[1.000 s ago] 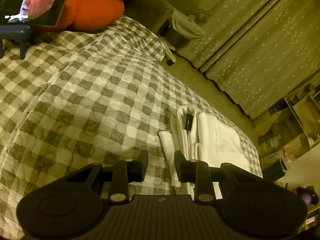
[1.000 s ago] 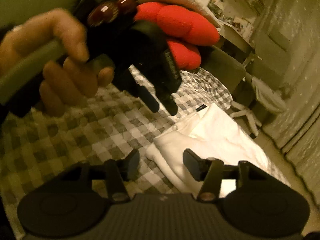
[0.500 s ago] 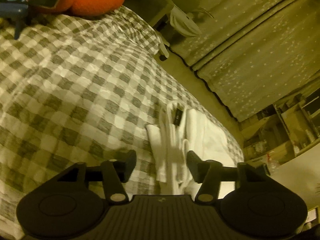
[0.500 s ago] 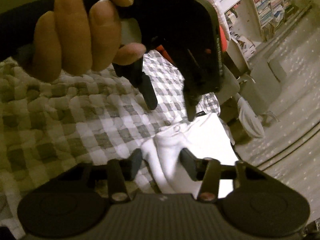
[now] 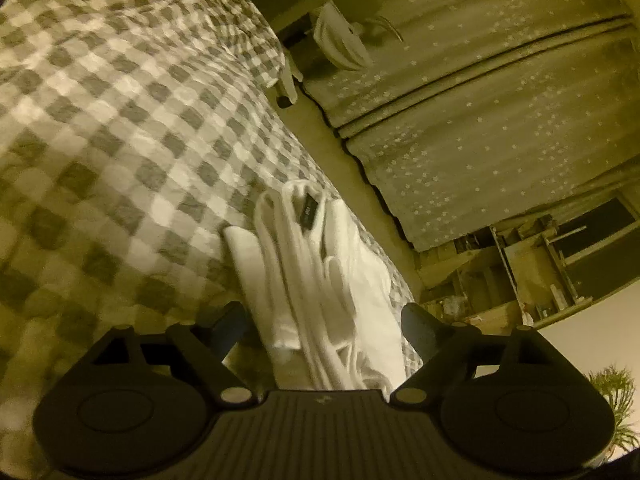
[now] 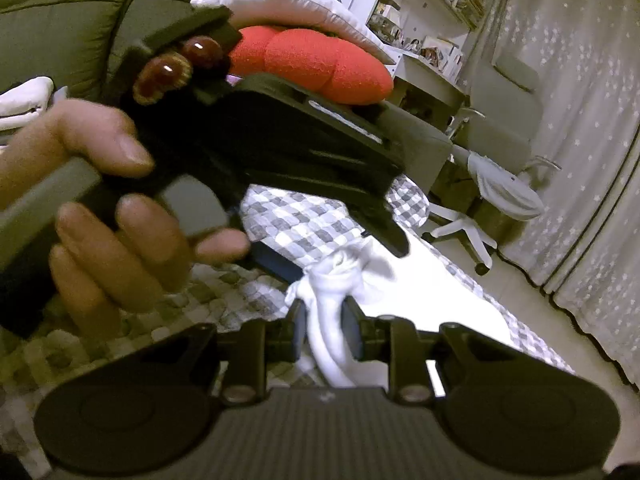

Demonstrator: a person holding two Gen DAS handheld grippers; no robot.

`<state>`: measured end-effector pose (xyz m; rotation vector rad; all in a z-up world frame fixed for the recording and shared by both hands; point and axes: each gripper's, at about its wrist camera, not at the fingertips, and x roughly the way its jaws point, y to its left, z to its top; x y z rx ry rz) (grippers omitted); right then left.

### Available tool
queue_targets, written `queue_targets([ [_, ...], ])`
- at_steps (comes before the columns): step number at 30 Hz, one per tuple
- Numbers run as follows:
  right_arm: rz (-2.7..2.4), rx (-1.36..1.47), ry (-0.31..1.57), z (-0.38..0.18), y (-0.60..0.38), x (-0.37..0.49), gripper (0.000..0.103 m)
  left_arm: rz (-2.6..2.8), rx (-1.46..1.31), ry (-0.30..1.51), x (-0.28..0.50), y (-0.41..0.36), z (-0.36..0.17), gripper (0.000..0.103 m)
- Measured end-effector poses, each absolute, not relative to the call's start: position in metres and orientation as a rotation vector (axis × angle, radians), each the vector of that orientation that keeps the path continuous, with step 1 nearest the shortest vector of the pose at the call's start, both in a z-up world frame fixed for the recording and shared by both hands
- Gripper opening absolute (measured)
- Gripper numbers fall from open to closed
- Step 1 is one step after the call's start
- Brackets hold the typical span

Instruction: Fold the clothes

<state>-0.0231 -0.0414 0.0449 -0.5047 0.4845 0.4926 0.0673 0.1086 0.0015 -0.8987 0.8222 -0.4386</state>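
The white garment point(image 5: 320, 280) lies folded on the checked bed point(image 5: 120, 120) near its edge, its bunched folds running between the fingers of my left claw point(image 5: 320, 320). That left claw is spread wide, one finger on each side of the cloth, and neither finger visibly touches it. In the right wrist view the garment point(image 6: 420, 280) reaches under my right claw point(image 6: 326, 330), which is pinched onto a twisted fold of white cloth between its pads. My left hand point(image 6: 100, 200) grips the left claw's handle just above the garment.

Half a second ago my right claw stood open around that fold; now it has closed on it. My left claw has opened wider than before and moved nearer to the cloth.
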Motion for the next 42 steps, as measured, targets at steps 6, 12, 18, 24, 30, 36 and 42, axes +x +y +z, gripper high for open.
queue_targets([
  [6, 0.505, -0.506, 0.487, 0.049, -0.044, -0.030, 0.021, -0.407, -0.814, 0.820, 0.085, 0.096, 0.001, 0.077],
  [12, 0.527, -0.530, 0.509, 0.042, -0.043, -0.034, 0.020, -0.376, -0.753, 0.827, 0.099, 0.096, 0.002, 0.042],
  [18, 0.537, -0.540, 0.540, 0.034, -0.041, -0.040, 0.020, -0.362, -0.625, 0.805, 0.098, 0.083, 0.013, 0.033],
  [24, 0.595, -0.457, 0.560, 0.043, -0.056, -0.038, 0.027, -0.346, -0.575, 0.800, 0.097, 0.077, 0.017, 0.033],
  [30, 0.593, -0.168, 0.546, 0.074, -0.114, -0.025, 0.038, -0.340, -0.571, 0.803, 0.093, 0.079, 0.015, 0.033],
  [36, 0.394, 0.033, 0.649, 0.067, -0.151, 0.010, 0.038, -0.335, -0.560, 0.797, 0.090, 0.077, 0.016, 0.033],
  [42, 0.337, -0.031, 0.780, 0.045, -0.149, 0.022, 0.034, -0.339, -0.567, 0.801, 0.089, 0.078, 0.014, 0.034],
])
